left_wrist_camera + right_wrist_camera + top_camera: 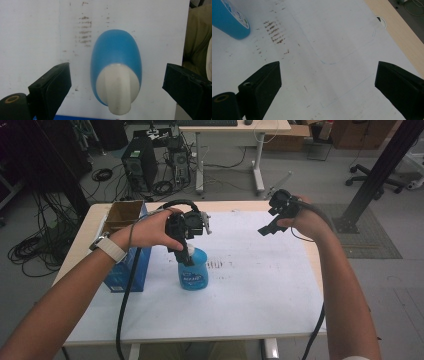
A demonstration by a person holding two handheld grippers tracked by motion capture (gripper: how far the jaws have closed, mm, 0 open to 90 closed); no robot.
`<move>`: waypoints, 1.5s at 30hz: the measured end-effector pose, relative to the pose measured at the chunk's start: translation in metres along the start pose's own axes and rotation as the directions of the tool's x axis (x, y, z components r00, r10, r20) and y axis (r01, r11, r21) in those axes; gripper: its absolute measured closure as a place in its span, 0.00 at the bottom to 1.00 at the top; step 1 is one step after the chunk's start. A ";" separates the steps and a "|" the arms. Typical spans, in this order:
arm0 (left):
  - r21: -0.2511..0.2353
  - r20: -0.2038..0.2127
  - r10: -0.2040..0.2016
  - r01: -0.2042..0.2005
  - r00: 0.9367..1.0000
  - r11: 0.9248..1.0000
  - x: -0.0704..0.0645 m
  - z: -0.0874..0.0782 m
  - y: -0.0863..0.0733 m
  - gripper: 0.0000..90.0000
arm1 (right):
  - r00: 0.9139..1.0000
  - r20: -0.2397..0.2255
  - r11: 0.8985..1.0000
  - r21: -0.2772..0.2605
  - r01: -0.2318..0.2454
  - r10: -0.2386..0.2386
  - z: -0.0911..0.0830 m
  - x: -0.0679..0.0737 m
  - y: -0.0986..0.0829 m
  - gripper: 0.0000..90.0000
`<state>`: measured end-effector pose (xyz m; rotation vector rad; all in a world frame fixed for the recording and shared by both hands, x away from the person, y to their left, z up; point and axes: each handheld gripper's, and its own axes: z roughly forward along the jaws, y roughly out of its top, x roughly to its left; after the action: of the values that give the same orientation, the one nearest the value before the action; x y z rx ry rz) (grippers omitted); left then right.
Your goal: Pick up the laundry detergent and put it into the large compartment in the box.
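White sheeting covers my surface (260,285), and a blue bottle (192,270) stands upright near its middle, long axis vertical, white cap (117,90) pointing straight up at my left claw (189,251). That claw hangs directly above it, jaws spread wide on either side of the cap and touching nothing. A blue cardboard box (125,245) sits just left of the bottle. My right claw (270,226) hovers well apart over bare sheeting, released, holding nothing.
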<state>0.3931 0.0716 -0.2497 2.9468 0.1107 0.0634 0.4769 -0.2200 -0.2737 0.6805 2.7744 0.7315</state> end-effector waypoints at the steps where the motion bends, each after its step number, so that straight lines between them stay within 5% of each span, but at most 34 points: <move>1: 0.000 0.000 0.000 0.000 1.000 1.000 0.000 0.000 0.000 0.09 | 1.000 -0.001 1.000 0.003 0.000 0.000 0.000 0.000 0.000 0.08; 45: 0.016 0.023 -0.011 0.011 1.000 1.000 0.004 0.037 -0.001 0.13 | 1.000 -0.005 1.000 0.000 0.001 -0.001 0.001 0.001 0.000 0.08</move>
<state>0.3984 0.0659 -0.2857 2.9620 0.1242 0.0266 0.4765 -0.2189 -0.2746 0.6778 2.7788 0.7342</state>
